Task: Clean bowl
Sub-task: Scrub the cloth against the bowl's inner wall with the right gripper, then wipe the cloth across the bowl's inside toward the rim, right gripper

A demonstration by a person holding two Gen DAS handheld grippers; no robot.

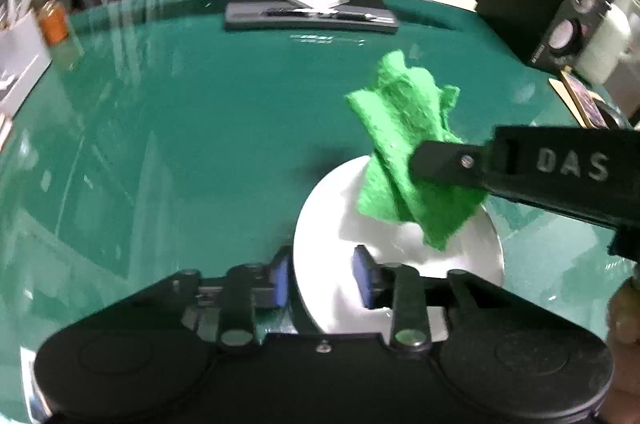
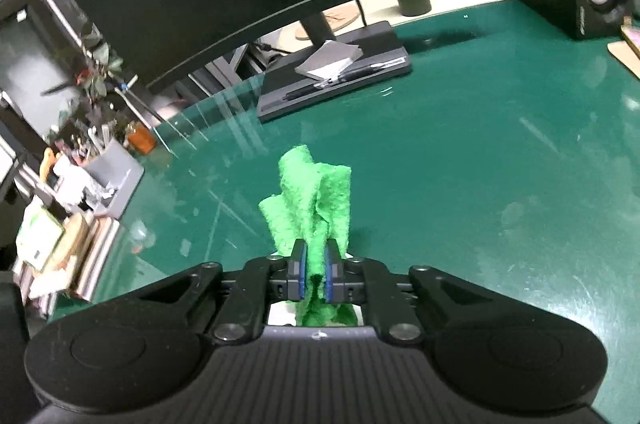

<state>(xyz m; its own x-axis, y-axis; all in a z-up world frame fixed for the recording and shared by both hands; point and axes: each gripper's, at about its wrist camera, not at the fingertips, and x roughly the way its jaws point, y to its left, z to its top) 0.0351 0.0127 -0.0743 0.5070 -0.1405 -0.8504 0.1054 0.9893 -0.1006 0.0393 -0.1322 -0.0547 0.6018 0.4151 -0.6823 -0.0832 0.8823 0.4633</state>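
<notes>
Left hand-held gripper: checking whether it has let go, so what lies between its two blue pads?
In the left wrist view, the white bowl's near rim lies between the left hand-held gripper's spread pads, seemingly untouched.

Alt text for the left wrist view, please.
The right claw, shut on a crumpled green cloth, holds it over a white bowl on a green table. The left claw straddles the bowl's near rim, its pads apart.

The bowl [image 1: 400, 256] is white and round. It sits right side up on the green counter [image 1: 200, 144]. The cloth [image 1: 404, 152] is bright green, fuzzy and scrunched into folds. It hangs over the bowl, with its bottom end down inside it and its top end sticking up.
</notes>
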